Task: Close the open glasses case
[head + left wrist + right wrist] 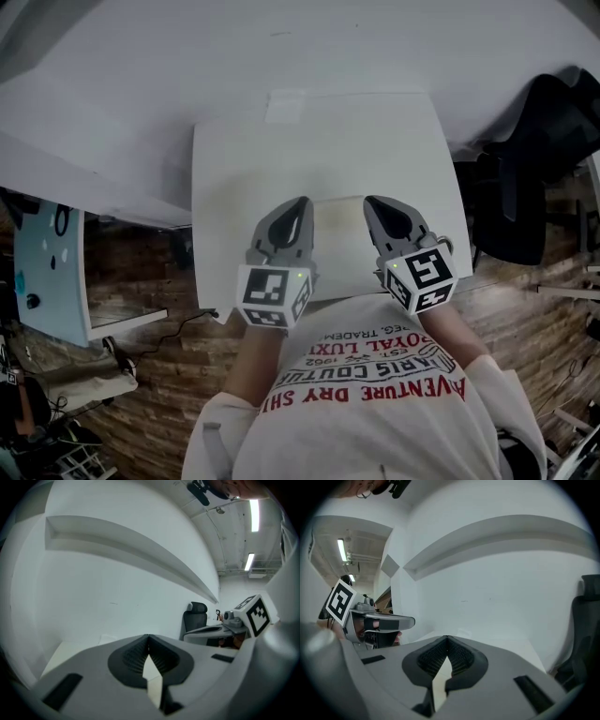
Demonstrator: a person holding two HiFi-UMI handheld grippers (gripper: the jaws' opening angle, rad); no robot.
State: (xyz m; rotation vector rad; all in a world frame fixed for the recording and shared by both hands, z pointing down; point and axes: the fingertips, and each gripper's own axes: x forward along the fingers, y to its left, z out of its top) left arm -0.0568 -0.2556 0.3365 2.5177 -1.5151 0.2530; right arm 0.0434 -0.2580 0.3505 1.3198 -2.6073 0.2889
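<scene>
Tongs pinched together, empty: left gripper [300, 204] at 11 o'clock, right gripper [373, 202] at 1, flanking the pale glasses case [339, 234] (barely legible); a blind shove could skid it.

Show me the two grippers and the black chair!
Left gripper [303, 202]: head view, the tips of its closed jaws.
Right gripper [370, 202]: head view, the tips of its closed jaws.
Black chair [192, 619]: left gripper view, the middle of its backrest.
</scene>
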